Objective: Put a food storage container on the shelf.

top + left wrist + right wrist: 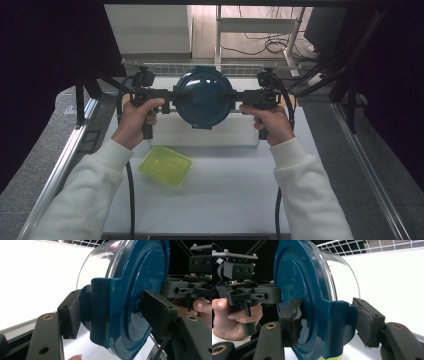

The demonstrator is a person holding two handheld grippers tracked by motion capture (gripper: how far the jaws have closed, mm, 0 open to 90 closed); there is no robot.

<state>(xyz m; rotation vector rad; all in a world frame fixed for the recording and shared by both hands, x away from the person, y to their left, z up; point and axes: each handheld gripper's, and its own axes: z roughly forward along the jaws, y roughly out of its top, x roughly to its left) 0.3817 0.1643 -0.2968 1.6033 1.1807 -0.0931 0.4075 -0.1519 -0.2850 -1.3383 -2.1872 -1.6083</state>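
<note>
A: What sort of place is this?
B: A lab recording bench. White table [235, 195] on a metal frame [65, 155], black curtains [45, 60] at both sides.
A: Further evidence?
B: Loose cables [265, 47] on the floor behind, wire-mesh rail [165, 69] along the back edge.

Glossy teal plastic lid [202, 97], clear smooth bowl [100, 262], translucent yellow plastic tray [165, 165]

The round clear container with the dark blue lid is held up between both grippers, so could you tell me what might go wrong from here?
1. The round clear container with the dark blue lid hangs above the table, gripped only at its two side latch tabs by the left gripper and right gripper; if either grip loosens, it could tip or drop.
2. The yellow-green plastic tray lies on the white table nearby and might be struck by a fall.
</note>
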